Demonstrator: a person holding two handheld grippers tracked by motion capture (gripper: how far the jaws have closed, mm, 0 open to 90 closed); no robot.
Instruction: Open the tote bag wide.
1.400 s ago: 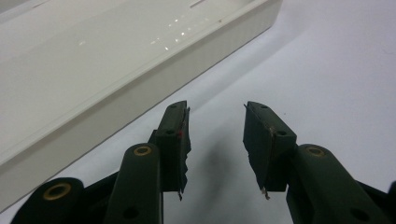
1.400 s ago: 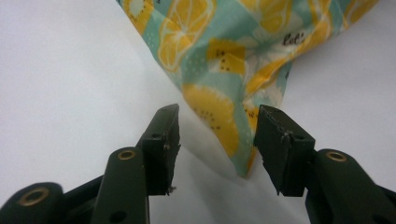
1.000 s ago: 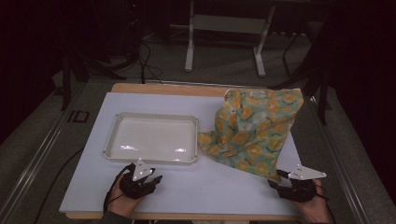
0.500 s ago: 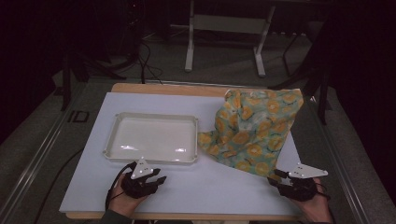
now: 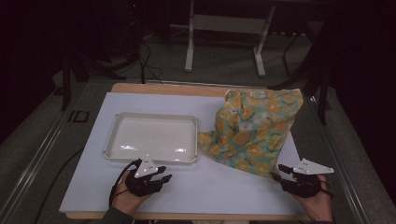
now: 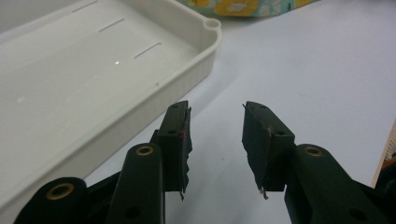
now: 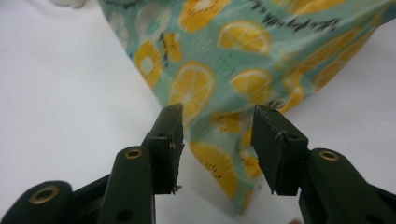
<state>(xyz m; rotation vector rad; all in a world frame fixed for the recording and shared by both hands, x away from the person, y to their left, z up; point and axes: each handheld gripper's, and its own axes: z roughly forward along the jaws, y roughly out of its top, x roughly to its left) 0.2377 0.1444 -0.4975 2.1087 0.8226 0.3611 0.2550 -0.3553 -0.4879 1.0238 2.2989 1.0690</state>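
Tray (image 5: pixel 152 138) sits at the left of the white table (image 5: pixel 224 186), and the left gripper (image 6: pixel 215 140) rests just beside its near wall, jaws parted on nothing. Further right lies the lemon-print cloth (image 5: pixel 254 130) — its near corner lies between the right gripper's (image 7: pixel 217 140) jaws, which have just been closing then opening slightly, pads not yet pressing it.

From above, the room around the counter (image 5: pixel 196 196) lies in near darkness, and only its white top catches light. The tray (image 5: pixel 152 156) shows small bright glints along its near side. The picture is soft and grainy. In the left gripper view, light is even and bright; the jaws throw a soft shadow on the counter, and the tray's far end blurs. In the right gripper view, the cloth (image 7: pixel 243 60) goes blurry toward the top, and the jaws look sharp.
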